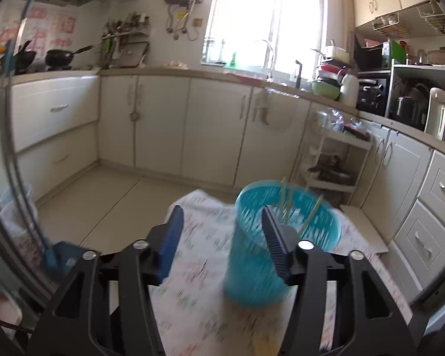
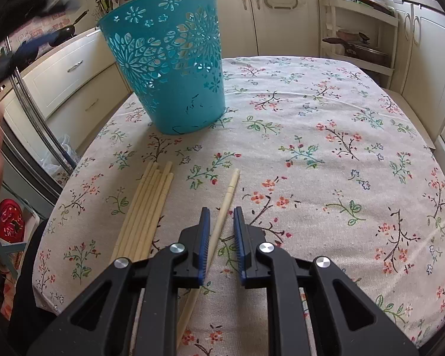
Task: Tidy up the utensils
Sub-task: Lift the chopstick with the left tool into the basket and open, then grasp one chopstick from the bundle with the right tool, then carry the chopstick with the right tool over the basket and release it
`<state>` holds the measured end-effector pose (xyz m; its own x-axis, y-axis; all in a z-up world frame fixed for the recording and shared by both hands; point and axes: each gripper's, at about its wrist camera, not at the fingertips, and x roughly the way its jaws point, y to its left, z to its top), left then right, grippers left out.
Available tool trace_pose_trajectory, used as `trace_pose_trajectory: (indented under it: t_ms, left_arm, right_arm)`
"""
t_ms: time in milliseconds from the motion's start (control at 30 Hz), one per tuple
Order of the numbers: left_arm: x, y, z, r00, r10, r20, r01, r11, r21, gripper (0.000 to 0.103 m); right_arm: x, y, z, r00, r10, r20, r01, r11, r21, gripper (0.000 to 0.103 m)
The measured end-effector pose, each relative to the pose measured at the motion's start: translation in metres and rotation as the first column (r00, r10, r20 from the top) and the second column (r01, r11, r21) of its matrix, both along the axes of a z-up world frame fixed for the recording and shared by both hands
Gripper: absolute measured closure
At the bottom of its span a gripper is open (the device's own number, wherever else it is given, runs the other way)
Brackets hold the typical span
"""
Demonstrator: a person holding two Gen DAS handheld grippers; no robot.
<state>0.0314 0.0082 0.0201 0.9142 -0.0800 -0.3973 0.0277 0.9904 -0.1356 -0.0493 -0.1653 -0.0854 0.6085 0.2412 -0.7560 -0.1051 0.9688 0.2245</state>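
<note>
Jaws astride 1 chopstick (image 2: pixel 222 207); 6 bundled.

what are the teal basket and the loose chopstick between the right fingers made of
The teal cut-out basket looks like moulded plastic: thin, smooth, slightly glossy walls pierced by crisp flower-shaped holes. The single pale chopstick lying between the open fingers of the right hand-held gripper looks like bamboo or light wood, matte and cream-coloured; grain is too fine to confirm.

The floral-clothed table (image 2: pixel 326 112) carries a teal basket (image 2: pixel 169 59), bundled chopsticks (image 2: pixel 146 210); one lone chopstick (image 2: pixel 227 198)
</note>
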Motion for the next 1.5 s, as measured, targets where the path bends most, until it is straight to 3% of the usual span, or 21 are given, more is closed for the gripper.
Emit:
trace_pose_trajectory:
  t_ms: [233,300,400,500,600,767,933,1033,1100,1200,1300,1400,1500]
  left_arm:
    - [0.001,0.013,-0.071,0.979,-0.004,-0.202,0.006,1.000,0.012,0.042]
    - [0.006,0.014,-0.084,0.971,-0.006,-0.238,0.009,1.000,0.011,0.042]
    - [0.008,0.016,-0.099,0.960,-0.013,-0.279,0.013,1.000,-0.001,0.042]
    - [0.010,0.020,-0.105,0.952,-0.027,-0.306,0.022,1.000,-0.021,0.039]
    - [0.009,0.024,-0.105,0.953,-0.027,-0.301,0.014,0.999,-0.043,0.034]
    - [0.015,0.029,-0.110,0.943,-0.021,-0.331,-0.007,0.997,-0.082,0.032]
    - [0.016,0.027,-0.111,0.940,-0.030,-0.339,0.004,0.997,-0.079,0.031]
    - [0.017,0.026,-0.111,0.939,-0.031,-0.344,0.004,0.997,-0.078,0.030]
    - [0.018,0.026,-0.112,0.937,-0.032,-0.347,0.005,0.997,-0.079,0.030]
    - [0.019,0.025,-0.113,0.935,-0.034,-0.353,0.006,0.997,-0.081,0.029]
    - [0.020,0.024,-0.114,0.933,-0.038,-0.358,0.008,0.996,-0.084,0.029]
    - [0.020,0.022,-0.114,0.932,-0.039,-0.360,0.012,0.997,-0.078,0.029]
    - [0.019,0.023,-0.114,0.933,-0.037,-0.358,0.008,0.997,-0.083,0.029]
  right_arm:
    - [0.001,0.003,0.001,1.000,0.016,-0.007,-0.016,1.000,0.006,0.094]
    - [0.000,-0.002,0.003,1.000,0.016,-0.011,-0.015,0.999,0.038,0.094]
    - [-0.001,-0.005,0.004,1.000,-0.022,-0.018,0.021,1.000,-0.016,0.087]
    - [0.000,-0.003,0.003,0.999,-0.032,-0.027,0.030,0.998,-0.055,0.087]
    - [-0.001,-0.008,0.007,0.998,-0.043,-0.053,0.046,0.997,0.056,0.085]
    - [-0.003,0.006,0.008,0.999,-0.008,-0.043,0.010,0.999,0.045,0.081]
    - [-0.001,0.018,0.004,0.999,-0.031,-0.041,0.027,0.996,-0.088,0.093]
    - [0.000,0.015,0.003,0.999,-0.028,-0.043,0.024,0.995,-0.095,0.097]
    - [0.000,0.008,0.004,0.998,-0.036,-0.056,0.033,0.998,-0.048,0.097]
    - [-0.003,-0.002,0.024,0.999,-0.037,0.000,0.037,0.997,0.068,0.097]
    - [-0.002,-0.007,0.074,0.989,-0.044,0.139,0.022,0.988,0.152,0.097]
    - [0.015,-0.008,0.141,0.943,-0.079,0.324,0.010,0.978,0.208,0.097]
    - [0.043,0.001,0.186,0.887,-0.123,0.446,0.014,0.971,0.240,0.097]
